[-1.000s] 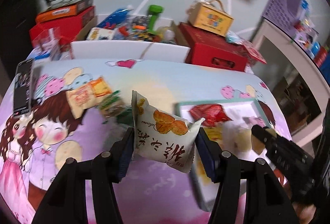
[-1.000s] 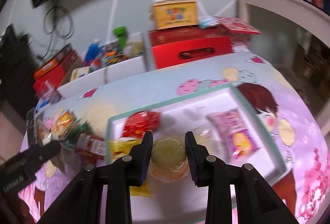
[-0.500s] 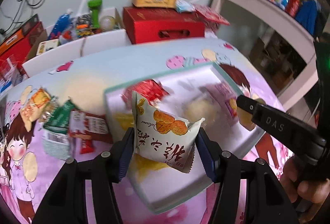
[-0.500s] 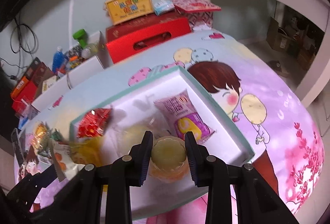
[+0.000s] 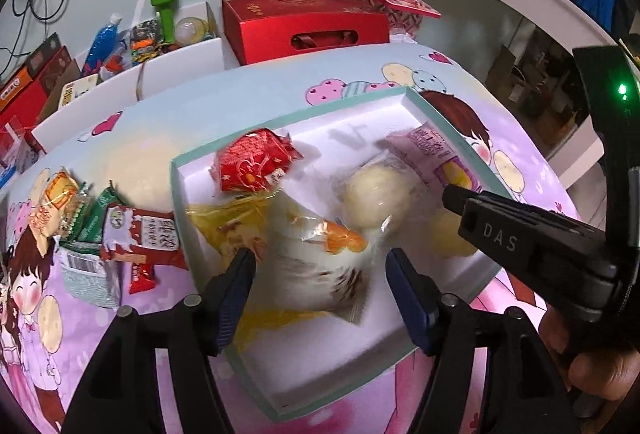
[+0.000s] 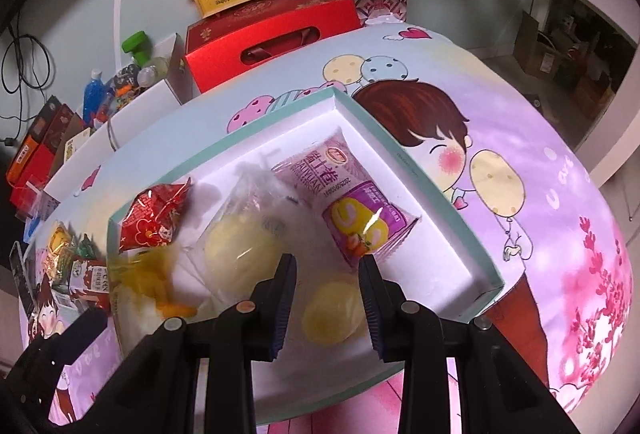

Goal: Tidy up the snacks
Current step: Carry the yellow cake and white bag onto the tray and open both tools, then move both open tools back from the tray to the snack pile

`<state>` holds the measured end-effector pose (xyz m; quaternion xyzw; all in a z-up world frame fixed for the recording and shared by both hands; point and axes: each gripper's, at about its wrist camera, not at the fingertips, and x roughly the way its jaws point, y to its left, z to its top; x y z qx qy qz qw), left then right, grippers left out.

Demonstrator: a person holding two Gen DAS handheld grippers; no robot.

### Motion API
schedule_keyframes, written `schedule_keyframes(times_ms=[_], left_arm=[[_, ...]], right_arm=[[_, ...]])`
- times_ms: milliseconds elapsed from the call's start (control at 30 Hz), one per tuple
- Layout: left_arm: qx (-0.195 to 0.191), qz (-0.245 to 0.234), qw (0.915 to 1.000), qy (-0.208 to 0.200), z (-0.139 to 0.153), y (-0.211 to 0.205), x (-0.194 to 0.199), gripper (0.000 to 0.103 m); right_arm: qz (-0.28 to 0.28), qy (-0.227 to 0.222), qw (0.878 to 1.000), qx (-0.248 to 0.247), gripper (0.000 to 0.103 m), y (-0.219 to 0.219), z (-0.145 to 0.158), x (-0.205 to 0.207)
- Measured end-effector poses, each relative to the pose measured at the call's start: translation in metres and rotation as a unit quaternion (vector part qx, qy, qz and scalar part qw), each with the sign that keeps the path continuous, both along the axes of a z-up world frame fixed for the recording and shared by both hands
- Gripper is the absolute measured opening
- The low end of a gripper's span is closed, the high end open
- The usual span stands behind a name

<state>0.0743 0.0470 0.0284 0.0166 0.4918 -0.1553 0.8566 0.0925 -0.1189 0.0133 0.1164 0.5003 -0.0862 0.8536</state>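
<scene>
Released white snack packet (image 5: 316, 266), blurred

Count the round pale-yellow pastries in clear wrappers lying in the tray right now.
2. One pastry lies mid-tray, left of the purple packet; the other pastry sits near the front edge between the right gripper fingers. More could be hidden under other packets.

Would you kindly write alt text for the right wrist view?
The open right gripper hangs over a round yellow pastry lying in a white tray, beside a purple snack packet and a red snack packet.
</scene>
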Motion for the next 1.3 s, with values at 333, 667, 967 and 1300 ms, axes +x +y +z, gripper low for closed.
schedule_keyframes(times_ms=[333,667,967,1300], left_arm=[[-0.011,0.034,0.9993,-0.013,0.01,0.022,0.003,0.07],[0.007,0.137,0.9905,-0.002,-0.005,0.069,0.014,0.086],[0.005,0.181,0.9835,0.007,-0.014,0.099,0.016,0.097],[-0.018,0.256,0.9666,-0.001,-0.011,0.158,0.011,0.098]], right_arm=[[0.007,0.004,1.0,-0.012,0.043,0.008,-0.002,0.003],[0.025,-0.022,0.999,-0.02,0.096,0.021,0.003,0.004],[0.057,-0.046,0.997,-0.012,0.103,0.038,0.008,0.004],[0.105,-0.057,0.993,0.002,0.103,0.074,0.009,0.003]])
